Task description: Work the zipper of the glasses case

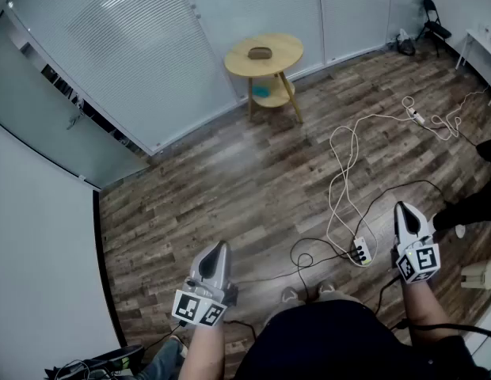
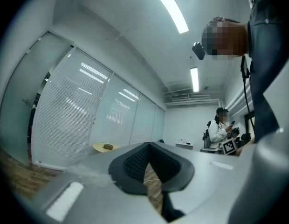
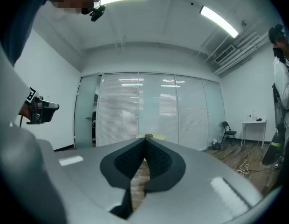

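The brown glasses case [image 1: 260, 52] lies on a round yellow side table [image 1: 281, 57] far across the room by the blinds. In the left gripper view the case [image 2: 107, 147] is a small dark oval on the table [image 2: 99, 148]. My left gripper [image 1: 222, 246] is shut and empty, held level near my waist at the lower left. My right gripper [image 1: 402, 207] is shut too, with nothing in it, at the lower right. The right gripper [image 3: 145, 139] points at the table [image 3: 155, 137], whose case is a tiny bump just above the jaw tips. Both are far from the case.
White and black cables [image 1: 341, 182] loop over the wooden floor, with a power strip [image 1: 360, 252] near my feet. A second person [image 2: 217, 127] stands at the far right; their leg [image 1: 467, 206] is close to my right gripper. A folding chair [image 1: 432, 16] and a white desk [image 1: 483, 44] stand far right.
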The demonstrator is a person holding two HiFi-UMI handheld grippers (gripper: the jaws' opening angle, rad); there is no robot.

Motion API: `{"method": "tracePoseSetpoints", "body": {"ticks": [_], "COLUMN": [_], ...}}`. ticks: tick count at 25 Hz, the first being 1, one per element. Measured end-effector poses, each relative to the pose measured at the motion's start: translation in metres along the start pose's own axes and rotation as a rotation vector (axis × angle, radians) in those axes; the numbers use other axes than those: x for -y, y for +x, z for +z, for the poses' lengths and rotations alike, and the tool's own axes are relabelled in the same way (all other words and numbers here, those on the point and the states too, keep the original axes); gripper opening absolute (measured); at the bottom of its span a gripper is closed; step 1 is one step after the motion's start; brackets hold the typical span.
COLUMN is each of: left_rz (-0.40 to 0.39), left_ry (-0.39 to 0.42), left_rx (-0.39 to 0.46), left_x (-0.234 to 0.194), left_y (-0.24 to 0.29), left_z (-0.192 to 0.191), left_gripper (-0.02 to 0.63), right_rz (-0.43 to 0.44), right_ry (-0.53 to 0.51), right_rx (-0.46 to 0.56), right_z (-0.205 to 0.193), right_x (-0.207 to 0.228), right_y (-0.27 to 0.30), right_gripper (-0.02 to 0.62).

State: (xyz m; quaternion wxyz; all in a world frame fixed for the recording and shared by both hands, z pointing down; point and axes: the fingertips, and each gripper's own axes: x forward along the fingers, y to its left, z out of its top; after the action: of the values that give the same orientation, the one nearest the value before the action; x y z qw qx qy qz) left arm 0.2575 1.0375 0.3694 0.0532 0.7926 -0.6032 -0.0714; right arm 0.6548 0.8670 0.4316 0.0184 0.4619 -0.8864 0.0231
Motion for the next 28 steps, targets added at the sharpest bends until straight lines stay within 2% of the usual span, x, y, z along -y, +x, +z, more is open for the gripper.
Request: {"method": "tracePoseSetpoints", "body": {"ticks": [4,16,21,26,28], "left_rz": [0.008,0.014,0.031,0.073,0.073], "left_ry": [-0.001,0.017,0.053,0.077,0.09], "left_rx": [-0.027,-0.036,-0.045,-0.024,-0.047], "left_x": [0.006,0.011,0.022,0.043,0.053], "left_y": [0.0,0.022,0.029,0.036,0.042], "left_z": [-0.01,-0.01,-0.006,-0.008,-0.021], "left_gripper": [0.003,0.003,0.003,0.003,0.003], "right_rz": [0.009,-0.006,0.003,0.079,0.103], "right_ry": [0.005,0.039,0.0,-0.074,-0.085], "right_rx": [-0.011,0.006,0.001,-0.005,0.003], "right_z": [-0.004,-0.01,-0.013,-0.017,-0.015], "right_x": [-0.005,0.012,0.022,0.029,0.031], "right_y": [-0.003,-0.017,-0.022,-0.014,-0.007], "right_gripper": [0.008,0.008,0.008,0.009,0.009]}}
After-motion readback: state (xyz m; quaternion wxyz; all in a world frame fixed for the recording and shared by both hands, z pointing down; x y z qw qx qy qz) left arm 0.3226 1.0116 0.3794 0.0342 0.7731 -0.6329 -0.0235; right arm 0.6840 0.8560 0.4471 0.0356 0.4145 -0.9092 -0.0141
